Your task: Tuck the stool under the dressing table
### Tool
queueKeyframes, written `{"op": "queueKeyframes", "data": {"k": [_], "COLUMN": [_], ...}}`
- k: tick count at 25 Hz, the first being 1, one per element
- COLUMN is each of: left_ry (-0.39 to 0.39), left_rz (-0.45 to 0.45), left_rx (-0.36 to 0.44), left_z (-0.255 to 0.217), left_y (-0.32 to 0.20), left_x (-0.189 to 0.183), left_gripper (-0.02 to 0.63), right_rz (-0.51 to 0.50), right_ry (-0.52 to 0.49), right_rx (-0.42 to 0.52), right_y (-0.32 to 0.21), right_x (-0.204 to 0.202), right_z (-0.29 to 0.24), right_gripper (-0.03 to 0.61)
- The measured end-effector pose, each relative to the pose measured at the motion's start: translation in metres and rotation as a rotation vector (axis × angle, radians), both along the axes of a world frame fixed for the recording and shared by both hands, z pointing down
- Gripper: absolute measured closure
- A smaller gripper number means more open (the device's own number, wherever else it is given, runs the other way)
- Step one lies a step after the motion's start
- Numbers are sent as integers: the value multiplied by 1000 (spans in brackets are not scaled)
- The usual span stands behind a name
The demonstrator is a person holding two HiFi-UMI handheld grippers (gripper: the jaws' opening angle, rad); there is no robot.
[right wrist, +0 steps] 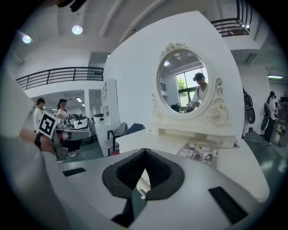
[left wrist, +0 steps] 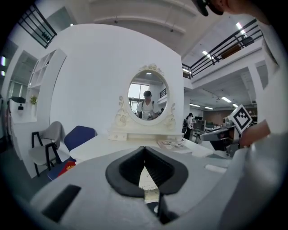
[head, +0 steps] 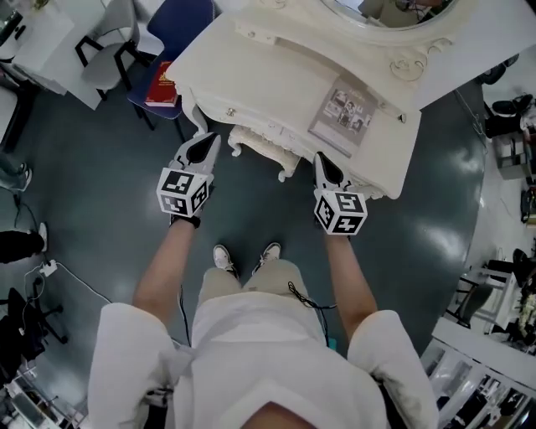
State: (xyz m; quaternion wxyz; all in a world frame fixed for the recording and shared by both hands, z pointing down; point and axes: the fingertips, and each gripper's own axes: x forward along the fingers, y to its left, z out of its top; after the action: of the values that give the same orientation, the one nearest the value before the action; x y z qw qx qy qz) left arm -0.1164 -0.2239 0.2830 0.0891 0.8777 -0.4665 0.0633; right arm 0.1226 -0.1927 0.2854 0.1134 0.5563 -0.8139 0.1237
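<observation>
At the person's ten o'clock, off the table's left end, stand a grey chair (head: 107,63) and a blue chair (head: 186,21), with a red book (head: 161,84) lying on the blue seat.

The left gripper (head: 208,144) is held out at about eleven o'clock, pointing at the table's front edge. Its jaws are pressed together with nothing between them.

The cream table (head: 276,67) fills the twelve o'clock side. The stool (head: 261,144) sits under it. Only its carved front edge and a curled leg show beyond the table's front, between the two grippers. The left gripper's tip is just beside the stool's left corner, and I cannot tell whether they touch.

Straight below, at six o'clock from the stool, the person's white shoes (head: 223,257) stand on the dark floor, well apart from it.

An oval mirror (left wrist: 147,99) in a scrolled frame rises at the table's back.

At one o'clock the right gripper (head: 323,163) points at the table front just right of the stool. Its jaws are also closed tight and hold nothing.

Beyond it, a sheet of small photos (head: 342,108) lies flat on the table's right half.
</observation>
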Motion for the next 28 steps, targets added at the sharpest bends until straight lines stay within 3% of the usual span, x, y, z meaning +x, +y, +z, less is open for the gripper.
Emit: {"op": "queueKeyframes", "data": {"k": [7,18,28], "left_ry": [-58,45,73], "left_rz": [15,-20,-85], "left_rx": [117,320,414], "left_z": [-58,-173,-220], "left_y": [39,77,115], "left_x": [-1,-11,-36], "left_gripper": [598,598,598], "right_rz": [-24,-46,-4], "right_ry": [15,-48,-123], "right_rx": [92,233,340], "right_y": [29,52,70], "right_x": [9,13,53], "right_z": [-57,-137,-204], "right_gripper": [577,577,577]}}
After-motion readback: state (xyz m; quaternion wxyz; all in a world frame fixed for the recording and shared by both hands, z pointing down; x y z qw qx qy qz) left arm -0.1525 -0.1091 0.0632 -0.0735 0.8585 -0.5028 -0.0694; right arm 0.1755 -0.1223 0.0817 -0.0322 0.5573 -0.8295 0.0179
